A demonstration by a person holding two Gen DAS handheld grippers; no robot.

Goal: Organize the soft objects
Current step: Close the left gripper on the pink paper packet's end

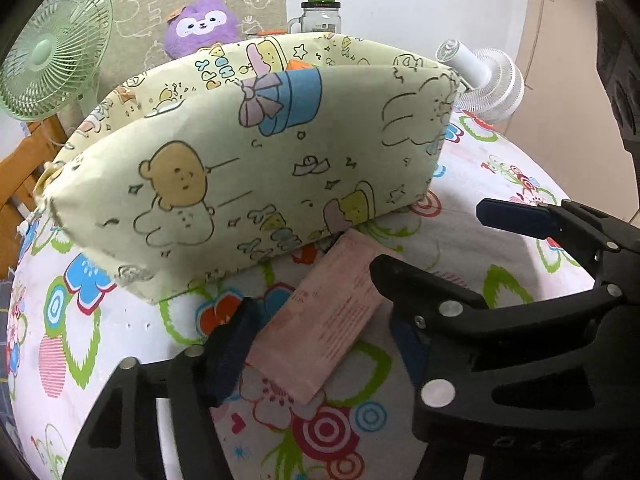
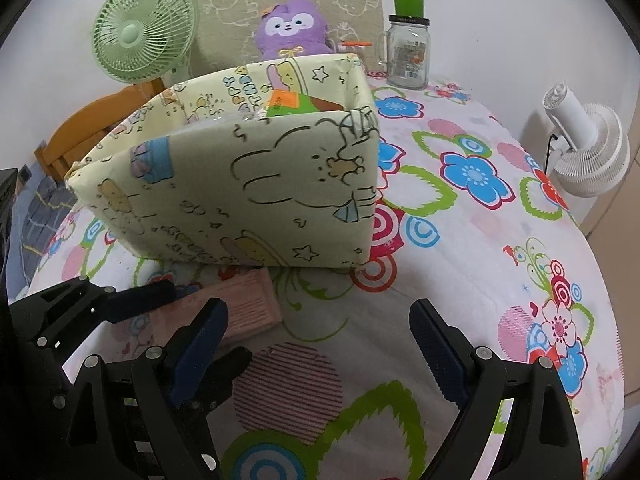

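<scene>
My left gripper (image 1: 320,328) straddles a pink tissue pack (image 1: 324,312) lying on the flowered sheet (image 1: 480,184); both pads sit against its long edges, and whether they press I cannot tell. Just beyond the fingertips stands the pale yellow fabric bin (image 1: 256,168), cartoon print, pack's far end tucked under its base. My right gripper (image 1: 516,216) enters to the right. Behind the bin: purple plush (image 1: 200,26), glass jar (image 1: 320,16), green fan (image 1: 52,52), white fan (image 1: 488,76).
</scene>
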